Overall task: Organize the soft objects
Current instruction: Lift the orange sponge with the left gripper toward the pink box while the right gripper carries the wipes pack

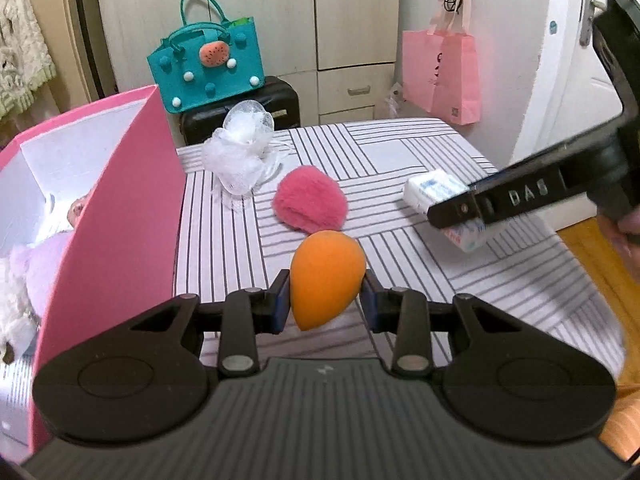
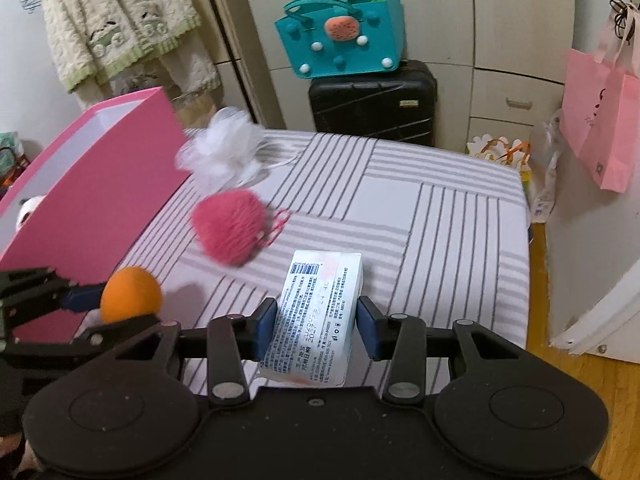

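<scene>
Sitting squeezed between the left tongs (image 1: 326, 300), the orange sponge (image 1: 326, 278).

The striped tabletop (image 2: 440, 208) is bare along its right and far edges. The tall wall of a pink box (image 2: 92, 200) closes the left edge. A white mesh puff (image 2: 224, 152) and a pink fuzzy ball (image 2: 228, 228) block the far-left corner near that box.
</scene>
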### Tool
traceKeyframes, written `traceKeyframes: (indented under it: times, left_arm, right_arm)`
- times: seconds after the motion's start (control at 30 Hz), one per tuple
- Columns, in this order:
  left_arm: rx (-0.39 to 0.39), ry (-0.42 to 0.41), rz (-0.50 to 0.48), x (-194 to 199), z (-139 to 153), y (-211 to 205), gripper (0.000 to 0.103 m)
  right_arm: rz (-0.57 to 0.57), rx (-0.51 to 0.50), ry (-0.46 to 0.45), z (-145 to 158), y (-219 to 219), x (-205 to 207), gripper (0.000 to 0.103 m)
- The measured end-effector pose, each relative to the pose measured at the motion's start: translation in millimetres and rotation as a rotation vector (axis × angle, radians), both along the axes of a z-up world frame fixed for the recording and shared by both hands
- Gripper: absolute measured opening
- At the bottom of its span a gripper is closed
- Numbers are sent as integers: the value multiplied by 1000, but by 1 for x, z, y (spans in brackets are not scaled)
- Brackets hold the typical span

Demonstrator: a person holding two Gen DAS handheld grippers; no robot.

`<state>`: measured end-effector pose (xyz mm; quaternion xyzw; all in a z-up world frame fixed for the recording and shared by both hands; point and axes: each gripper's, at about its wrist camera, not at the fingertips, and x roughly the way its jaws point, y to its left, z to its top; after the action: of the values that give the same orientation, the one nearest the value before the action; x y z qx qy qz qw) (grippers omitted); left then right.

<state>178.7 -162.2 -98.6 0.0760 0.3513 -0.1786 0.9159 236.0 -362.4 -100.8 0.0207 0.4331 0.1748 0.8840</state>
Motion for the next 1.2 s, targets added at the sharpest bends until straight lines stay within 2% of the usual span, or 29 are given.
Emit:
traceKeyframes:
  times: [0.43,0.57,0.8,0.87,0.93,1.07,1.13,1.2]
  left_arm:
    - [-39,66,-75,-46,15,20,35]
    - [-31,56,-82,-60,17,30,35]
    - [-45,68,-82,-79,25,55,35]
    - [-52,69,-93,-83,29,63,35]
    - [-59,84,-126,-86,35,70,35]
    - [-84,161,-201,-83,42,87,35]
    - [-76,169,-217,-81,43,92,35]
    - [-63,176,-209,-79,40,95,35]
  right_arm:
    - [77,25,47,11,18,-64,47]
    - [85,-15,-18,25,28,-94,47]
    - [129,-5,-64,52,45,-128,47]
    - [146,7,-68,59,51,-135,45]
    - [162,15,-74,67,59,-140,37]
    - [211,-9,-117,85,80,-147,26]
    - [213,2,-108,79,85,-144,24]
    - [150,-30,-86,64,84,-144,25]
